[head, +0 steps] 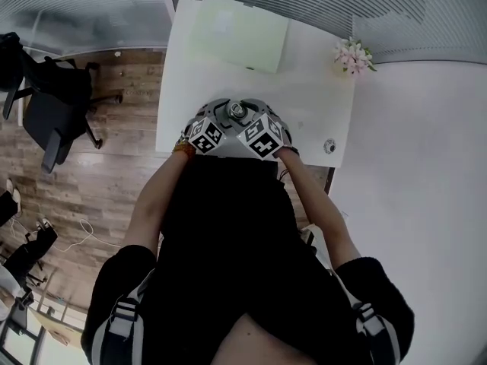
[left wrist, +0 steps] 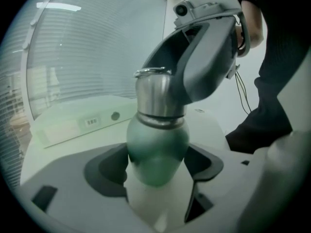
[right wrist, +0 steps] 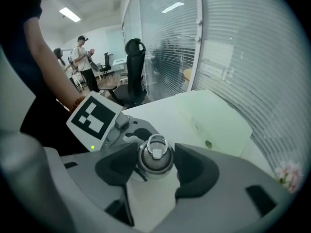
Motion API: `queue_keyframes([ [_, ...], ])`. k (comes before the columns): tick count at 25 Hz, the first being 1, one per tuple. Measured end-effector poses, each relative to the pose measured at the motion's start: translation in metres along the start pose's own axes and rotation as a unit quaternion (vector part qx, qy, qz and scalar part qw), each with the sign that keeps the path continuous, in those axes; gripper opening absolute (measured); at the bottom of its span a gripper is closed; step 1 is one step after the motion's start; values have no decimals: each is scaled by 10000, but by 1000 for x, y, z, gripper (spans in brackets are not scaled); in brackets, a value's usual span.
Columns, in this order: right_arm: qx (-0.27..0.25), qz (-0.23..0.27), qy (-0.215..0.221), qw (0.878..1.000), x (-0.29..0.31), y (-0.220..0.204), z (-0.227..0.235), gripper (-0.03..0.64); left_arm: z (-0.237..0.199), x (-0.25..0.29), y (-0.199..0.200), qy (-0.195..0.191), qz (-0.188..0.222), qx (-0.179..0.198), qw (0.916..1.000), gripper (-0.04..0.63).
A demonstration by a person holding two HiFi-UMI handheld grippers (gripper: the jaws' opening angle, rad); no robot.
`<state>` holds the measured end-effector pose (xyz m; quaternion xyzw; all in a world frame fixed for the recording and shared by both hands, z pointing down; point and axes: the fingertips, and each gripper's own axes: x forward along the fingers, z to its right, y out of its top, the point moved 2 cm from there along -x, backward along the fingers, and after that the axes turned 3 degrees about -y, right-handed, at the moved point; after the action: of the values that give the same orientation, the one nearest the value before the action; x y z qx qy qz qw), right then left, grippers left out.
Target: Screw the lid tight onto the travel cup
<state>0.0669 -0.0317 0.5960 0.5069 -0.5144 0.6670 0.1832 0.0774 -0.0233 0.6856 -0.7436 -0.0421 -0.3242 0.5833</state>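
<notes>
1. Two grippers meet over the near edge of a white table point(head: 304, 90), directly in front of the person, with their marker cubes side by side.
2. The left gripper point(left wrist: 156, 168) is clamped on the travel cup point(left wrist: 156, 149). Both dark pads point(left wrist: 109, 171) press against the rounded green body, low down.
3. The cup stands upright, and its steel lid point(right wrist: 154, 157) sits on the neck above the green part.
4. The right gripper point(right wrist: 155, 166) reaches steeply down from above, with its jaws on either side of the lid. The left pad lies against the lid, and a sliver of gap shows at the right pad, so the jaws are apart and not gripping.
5. A wire ring lies folded flat on top of the lid.
6. A pale green flat box point(head: 240, 33) lies on the far part of the table, well apart from the cup.
7. Pink flowers point(head: 352, 55) stand at the far right corner.
8. A small round object point(head: 329, 146) rests near the table's right edge; what it is cannot be made out.
9. A black office chair point(head: 53, 105) stands on the wooden floor, far to the left.
</notes>
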Motion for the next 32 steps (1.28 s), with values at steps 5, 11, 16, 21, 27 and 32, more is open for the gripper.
queue_keyframes([
  [5,-1181,-191,8,9928,1,0,-10,241,0,-2,0,-75,-3,-53,10000,364],
  [11,-1541,-153,288,9875,3,0,-10,241,0,-1,-1,-128,-13,-89,9999,364],
  [16,-2306,-12,585,9713,1,-1,-15,240,1,-2,-3,-257,-80,-64,9996,364],
  [21,-4201,35,696,9048,6,-10,-18,244,-1,0,-3,-526,-147,64,9985,365],
  [27,-2848,177,553,9568,-6,-11,-12,313,1,1,-2,-665,-180,192,9974,365],
  [32,531,231,364,9977,-12,0,-8,313,2,-3,-5,-484,-59,36,9988,365],
])
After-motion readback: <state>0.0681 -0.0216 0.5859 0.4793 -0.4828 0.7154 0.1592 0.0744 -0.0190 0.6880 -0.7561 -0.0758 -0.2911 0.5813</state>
